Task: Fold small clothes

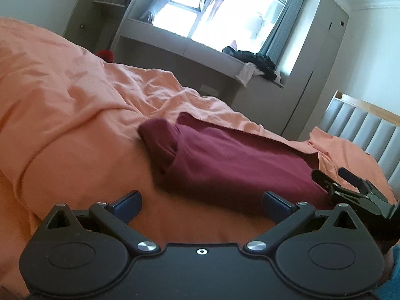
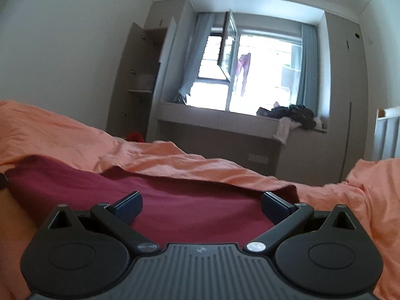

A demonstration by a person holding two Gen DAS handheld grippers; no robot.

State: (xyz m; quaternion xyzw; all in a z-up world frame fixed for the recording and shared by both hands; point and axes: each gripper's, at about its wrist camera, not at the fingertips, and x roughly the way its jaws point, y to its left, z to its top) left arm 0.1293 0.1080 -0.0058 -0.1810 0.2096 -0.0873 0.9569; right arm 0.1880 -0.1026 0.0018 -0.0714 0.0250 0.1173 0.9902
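Note:
A dark red garment lies partly folded on the orange bedsheet, with a rolled or folded part at its left end. My left gripper is open and empty, just in front of the garment's near edge. My right gripper shows at the right of the left wrist view, open at the garment's right corner. In the right wrist view the right gripper is open and empty, low over the same red garment, which spreads flat between and beyond its fingers.
The orange sheet is rumpled and rises in folds at the left. A grey padded headboard stands at the right. Beyond the bed are a window seat with a pile of dark clothes, a window, and an open cupboard.

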